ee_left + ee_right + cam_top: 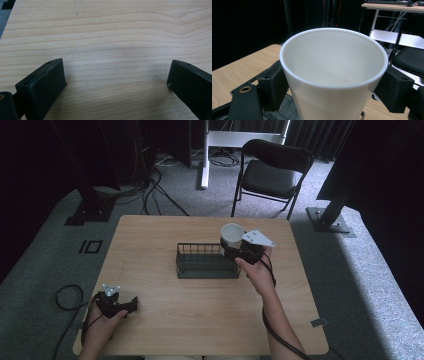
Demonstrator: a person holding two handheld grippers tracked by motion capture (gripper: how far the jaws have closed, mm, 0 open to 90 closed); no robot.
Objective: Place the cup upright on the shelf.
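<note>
Table [200,320] first: wide bare wood, big open stretch across the near half and the left side, so plenty of room to swing either arm w/o hitting anything. Its far edge sits just behind the rack; a folding chair [270,170] stands well beyond, no concern.

Wire rack [207,262] sits mid-table, long side facing me, low walls, open top. That open top is why I'm coming from above rather than from the side.

White cup [232,232] is in my right gripper [235,251], held upright, mouth up, over the rack's right end, near its back corner. Jaws pinch it from both sides below the rim, closed on the wall. From the right gripper view the cup [334,72] looks empty, and rack mesh shows under it, so I judge I'm set to lower it in. Watch the right-hand wall and back rail: little margin there; more free space toward the rack's left.

My left gripper [120,306] rests at the near left corner, jaws spread wide, nothing btw them, just bare wood [112,50]. Parked well apart so it stays out of the way.
</note>
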